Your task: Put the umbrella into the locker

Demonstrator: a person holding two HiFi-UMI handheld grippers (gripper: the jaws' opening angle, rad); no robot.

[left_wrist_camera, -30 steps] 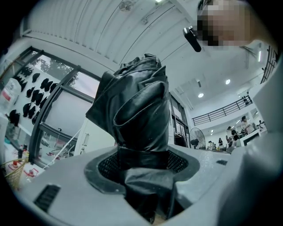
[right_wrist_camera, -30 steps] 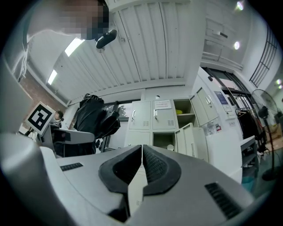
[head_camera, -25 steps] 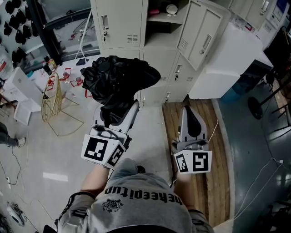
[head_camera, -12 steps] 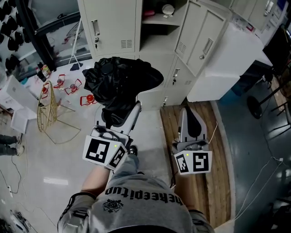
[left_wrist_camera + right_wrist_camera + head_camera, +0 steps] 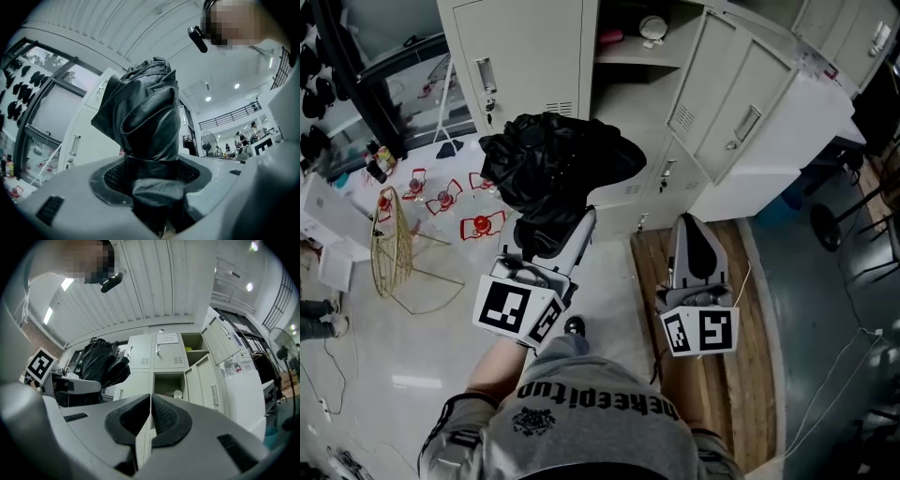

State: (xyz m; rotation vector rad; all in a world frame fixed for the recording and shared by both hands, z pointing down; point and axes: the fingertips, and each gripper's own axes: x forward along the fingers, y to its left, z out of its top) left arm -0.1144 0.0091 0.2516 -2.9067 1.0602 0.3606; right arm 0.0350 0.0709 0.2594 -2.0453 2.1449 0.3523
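Note:
A folded black umbrella [image 5: 558, 173] stands bunched above my left gripper [image 5: 546, 242], whose jaws are shut on its lower part. In the left gripper view the umbrella [image 5: 146, 117] fills the middle, pinched at the left gripper [image 5: 152, 177]. My right gripper [image 5: 692, 246] is shut and holds nothing; it hangs to the right of the umbrella. The grey lockers [image 5: 530, 56] stand ahead, with an open compartment [image 5: 630, 42] and its door [image 5: 748, 98] swung out. In the right gripper view the right gripper [image 5: 150, 405] points at the open compartments [image 5: 168, 383], with the umbrella [image 5: 104, 365] at the left.
A white round object [image 5: 653, 24] lies on the shelf in the open compartment. Red items [image 5: 478, 225] and a wire frame [image 5: 392, 246] lie on the floor at the left. A wooden platform [image 5: 712, 384] runs under the right gripper. A chair base [image 5: 832, 225] stands at the right.
The view has shifted towards the lockers, which now look nearer and larger. Both grippers keep their pose, and the left one holds the umbrella as before.

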